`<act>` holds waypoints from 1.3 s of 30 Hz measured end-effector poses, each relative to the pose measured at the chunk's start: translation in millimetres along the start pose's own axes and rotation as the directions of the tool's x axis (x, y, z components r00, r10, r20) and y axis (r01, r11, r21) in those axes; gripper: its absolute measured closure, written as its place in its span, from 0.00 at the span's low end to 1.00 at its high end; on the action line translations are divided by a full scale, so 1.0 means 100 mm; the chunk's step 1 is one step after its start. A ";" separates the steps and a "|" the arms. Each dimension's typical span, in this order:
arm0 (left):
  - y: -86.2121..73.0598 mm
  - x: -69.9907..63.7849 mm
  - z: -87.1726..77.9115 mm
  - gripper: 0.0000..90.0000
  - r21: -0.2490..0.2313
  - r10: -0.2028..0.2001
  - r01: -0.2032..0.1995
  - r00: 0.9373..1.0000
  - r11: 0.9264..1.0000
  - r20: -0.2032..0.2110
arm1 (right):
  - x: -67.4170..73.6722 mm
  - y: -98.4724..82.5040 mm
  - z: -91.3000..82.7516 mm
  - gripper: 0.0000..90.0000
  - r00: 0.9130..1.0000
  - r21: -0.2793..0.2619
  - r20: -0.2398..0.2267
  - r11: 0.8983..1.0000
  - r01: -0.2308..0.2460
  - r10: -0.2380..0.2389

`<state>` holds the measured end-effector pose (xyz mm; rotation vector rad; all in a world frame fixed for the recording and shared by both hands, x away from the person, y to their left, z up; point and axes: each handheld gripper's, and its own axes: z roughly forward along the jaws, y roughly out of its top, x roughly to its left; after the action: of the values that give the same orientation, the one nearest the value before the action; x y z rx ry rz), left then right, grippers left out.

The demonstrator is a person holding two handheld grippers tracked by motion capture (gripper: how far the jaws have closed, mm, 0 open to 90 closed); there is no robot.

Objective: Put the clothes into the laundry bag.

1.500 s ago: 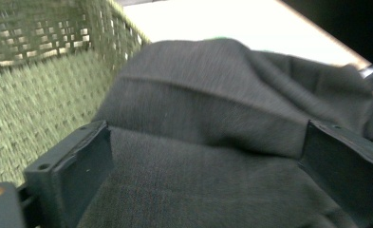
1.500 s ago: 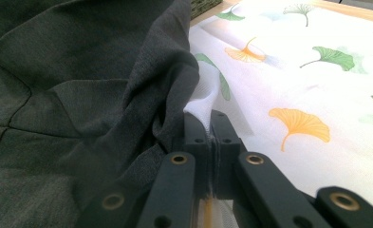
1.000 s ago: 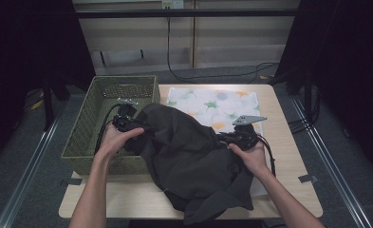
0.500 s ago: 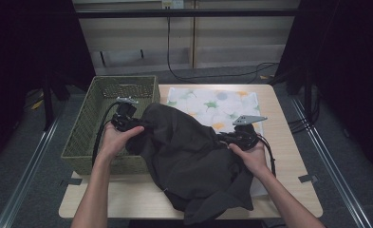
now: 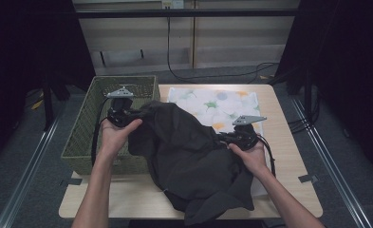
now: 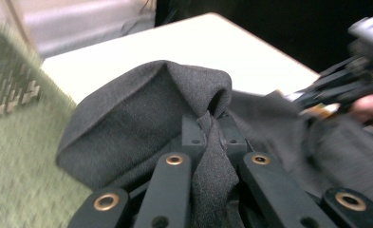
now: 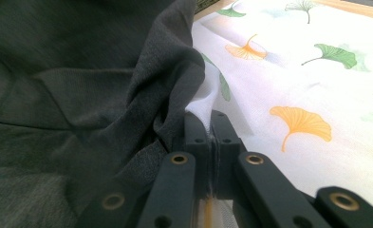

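A dark grey garment (image 5: 189, 152) lies bunched across the wooden table (image 5: 288, 142), stretched between both grippers. My left gripper (image 5: 126, 114), over the basket's near right corner, has just been closing its jaws. In the left gripper view they (image 6: 208, 126) are shut on a raised fold of the garment (image 6: 127, 114). My right gripper (image 5: 228, 137) holds the garment's right edge. In the right gripper view its jaws (image 7: 209, 126) are shut on the dark fabric (image 7: 79, 95), and a sliver of white cloth shows between them too.
A green woven basket (image 5: 87, 128) stands at the table's left side. A white cloth printed with ginkgo leaves (image 5: 217, 102) lies flat at the back right, partly under the garment. Cables trail on the floor behind the table.
My left hand has risen and drawn slightly toward the basket, lifting the garment's left edge. The right hand has stayed put.
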<state>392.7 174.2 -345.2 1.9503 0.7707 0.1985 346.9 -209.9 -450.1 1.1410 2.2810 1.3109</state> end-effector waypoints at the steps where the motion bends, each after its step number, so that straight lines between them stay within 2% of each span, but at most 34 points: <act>1: 0.00 0.00 0.00 0.95 0.000 0.000 0.000 1.000 1.000 0.000 | 0.00 0.00 0.00 0.98 1.000 0.000 0.000 1.000 0.000 0.000; 2: 0.11 -0.16 -0.03 0.95 -0.032 0.052 -0.051 0.998 0.998 0.024 | 0.01 0.00 0.00 0.99 1.000 -0.001 0.001 1.000 -0.002 0.002; 3: 0.11 -0.16 -0.03 0.95 -0.032 0.052 -0.051 0.998 0.998 0.024 | 0.01 0.00 0.00 0.99 1.000 -0.001 0.001 1.000 -0.002 0.002; 4: 0.21 -0.33 -0.03 0.95 -0.055 0.098 -0.096 0.994 0.994 0.040 | 0.01 0.00 -0.01 0.99 1.000 -0.001 0.003 1.000 -0.001 0.001; 5: 0.26 -0.42 -0.02 0.95 -0.067 0.116 -0.112 0.992 0.991 0.051 | 0.01 0.00 -0.01 0.99 1.000 -0.001 0.004 1.000 -0.002 0.002; 6: 0.26 -0.42 -0.02 0.95 -0.067 0.116 -0.112 0.992 0.991 0.051 | 0.01 0.00 -0.01 0.99 1.000 -0.001 0.004 1.000 -0.002 0.002; 7: 0.33 -0.58 0.01 0.95 -0.081 0.152 -0.145 0.985 0.986 0.077 | 0.02 0.00 0.00 0.99 1.000 -0.001 0.002 1.000 0.001 -0.001; 10: 0.38 -0.77 0.11 0.95 -0.103 0.181 -0.169 0.975 0.980 0.127 | 0.02 -0.01 -0.01 0.99 1.000 0.002 0.001 1.000 0.002 -0.002; 11: 0.38 -0.77 0.11 0.95 -0.103 0.181 -0.169 0.975 0.980 0.127 | 0.02 -0.01 -0.01 0.99 1.000 0.002 0.001 1.000 0.002 -0.002; 13: 0.35 -0.94 0.24 0.95 -0.108 0.188 -0.171 0.967 0.979 0.174 | 0.00 -0.01 -0.01 0.99 1.000 -0.002 0.000 1.000 -0.003 0.003; 14: 0.35 -0.94 0.24 0.95 -0.108 0.188 -0.171 0.967 0.979 0.174 | 0.00 -0.01 -0.01 0.99 1.000 -0.002 0.000 1.000 -0.003 0.003; 15: 0.29 -1.04 0.35 0.95 -0.116 0.187 -0.165 0.957 0.979 0.221 | 0.00 -0.01 -0.01 0.99 1.000 -0.004 -0.002 1.000 -0.004 0.004; 16: 0.25 -1.10 0.41 0.95 -0.114 0.182 -0.159 0.955 0.981 0.235 | 0.00 -0.01 -0.01 0.99 1.000 -0.005 -0.004 1.000 -0.008 0.008; 17: 0.20 -1.15 0.49 0.95 -0.104 0.185 -0.163 0.950 0.981 0.252 | -0.01 -0.01 -0.01 0.99 1.000 -0.007 -0.009 1.000 -0.011 0.011; 18: 0.20 -1.15 0.49 0.95 -0.104 0.185 -0.163 0.950 0.981 0.252 | -0.01 -0.01 -0.01 0.99 1.000 -0.007 -0.009 1.000 -0.011 0.011; 19: 0.15 -1.18 0.58 0.95 -0.084 0.196 -0.180 0.944 0.980 0.265 | -0.01 -0.01 -0.01 0.99 1.000 -0.008 -0.013 1.000 -0.009 0.009; 20: 0.07 -1.20 0.72 0.95 -0.053 0.187 -0.180 0.943 0.982 0.276 | -0.01 0.00 -0.01 0.99 1.000 -0.009 -0.012 1.000 -0.014 0.014; 21: 0.00 -1.18 0.83 0.95 -0.015 0.164 -0.166 0.945 0.986 0.284 | -0.01 0.00 -0.02 0.99 1.000 -0.008 -0.013 1.000 -0.020 0.020; 22: -0.13 -1.17 1.01 0.95 0.020 0.124 -0.136 0.945 0.990 0.303 | 0.00 0.00 -0.03 0.99 1.000 -0.007 -0.012 1.000 -0.017 0.017; 23: -0.21 -1.17 1.10 0.95 0.043 0.108 -0.128 0.942 0.991 0.317 | 0.00 0.01 -0.03 0.99 1.000 -0.007 -0.010 1.000 -0.017 0.017; 24: -0.21 -1.17 1.10 0.95 0.043 0.108 -0.128 0.942 0.991 0.317 | -0.01 0.01 -0.03 0.99 1.000 -0.009 -0.011 1.000 -0.014 0.014; 25: -0.35 -1.21 1.25 0.95 0.081 0.095 -0.130 0.935 0.988 0.340 | -0.02 0.01 -0.03 0.99 1.000 -0.011 -0.014 1.000 -0.019 0.019; 26: -0.35 -1.21 1.25 0.95 0.081 0.095 -0.130 0.935 0.988 0.340 | -0.02 0.01 -0.03 0.99 1.000 -0.011 -0.014 1.000 -0.019 0.019; 27: -0.45 -1.24 1.35 0.95 0.110 0.091 -0.138 0.932 0.984 0.351 | -0.04 0.01 -0.04 0.99 1.000 -0.016 -0.015 0.999 -0.027 0.027; 29: -0.49 -1.26 1.38 0.95 0.121 0.085 -0.136 0.931 0.983 0.355 | -0.04 0.01 -0.04 0.99 1.000 -0.018 -0.015 1.000 -0.026 0.025; 31: -0.58 -1.33 1.46 0.95 0.156 0.097 -0.163 0.926 0.974 0.364 | -0.04 0.02 -0.07 0.99 1.000 -0.032 -0.010 0.999 -0.029 0.029; 33: -0.61 -1.37 1.48 0.95 0.165 0.102 -0.171 0.927 0.971 0.361 | -0.04 0.03 -0.08 0.99 0.999 -0.039 -0.012 0.999 -0.031 0.030; 35: -0.70 -1.43 1.56 0.94 0.193 0.120 -0.203 0.920 0.960 0.373 | -0.03 0.05 -0.11 0.99 0.999 -0.053 -0.019 0.998 -0.031 0.030; 36: -0.78 -1.49 1.64 0.94 0.234 0.132 -0.223 0.928 0.946 0.348 | -0.03 0.09 -0.16 0.99 0.998 -0.082 -0.034 0.995 -0.049 0.047; 37: -0.78 -1.49 1.64 0.95 0.234 0.132 -0.223 0.928 0.946 0.348 | -0.03 0.09 -0.16 0.99 0.998 -0.082 -0.034 0.995 -0.049 0.047; 38: -0.83 -1.51 1.69 0.95 0.259 0.165 -0.256 0.930 0.931 0.327 | 0.01 0.13 -0.20 0.99 0.999 -0.094 -0.037 0.995 -0.043 0.040; 39: -0.83 -1.51 1.69 0.95 0.259 0.165 -0.256 0.930 0.931 0.327 | 0.01 0.13 -0.20 0.99 0.999 -0.094 -0.037 0.995 -0.043 0.040</act>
<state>313.9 -16.1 -472.1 2.2842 0.4018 -0.0933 341.5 -217.9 -428.3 1.1481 2.2043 1.4494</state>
